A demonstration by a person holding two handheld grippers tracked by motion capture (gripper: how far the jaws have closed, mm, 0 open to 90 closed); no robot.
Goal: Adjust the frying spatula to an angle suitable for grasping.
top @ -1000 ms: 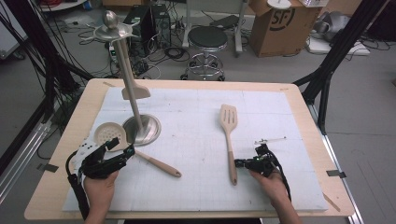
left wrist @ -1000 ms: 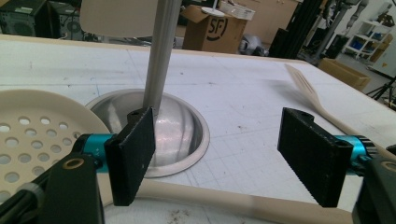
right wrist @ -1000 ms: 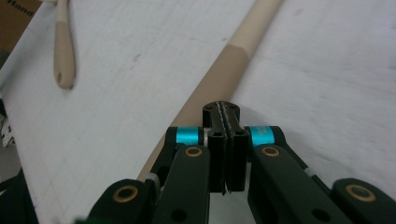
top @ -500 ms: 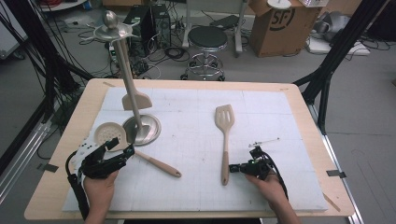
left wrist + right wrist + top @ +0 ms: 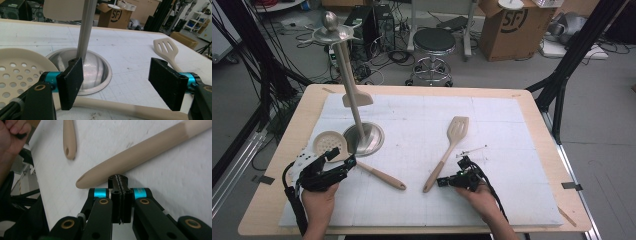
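The slotted spatula (image 5: 448,150) lies flat on the white mat (image 5: 512,130) that covers the bench (image 5: 537,107), right of centre, blade toward the far side and wooden handle slanting back toward the person. The right hand-held gripper (image 5: 443,182) sits at the very end of that handle with its jaws pressed together and nothing between them; in the right gripper view its closed tips (image 5: 118,180) touch the side of the handle near the rounded end. Judging by this, the step in hand is a nudge, swinging or sliding the spatula with shut jaws to line it up rather than lifting it. Next, the jaws would have to spread and straddle the handle before any pickup. To the left, the left hand-held gripper (image 5: 342,159) is spread wide and hovers just over the handle of the perforated skimmer (image 5: 330,144), whose round head rests against the steel base of the utensil stand (image 5: 364,137). A flat turner (image 5: 355,98) already hangs from that stand's post. The likely aim is to hang the remaining utensils there, which calls for a firm grip near the handle's hanging hole.
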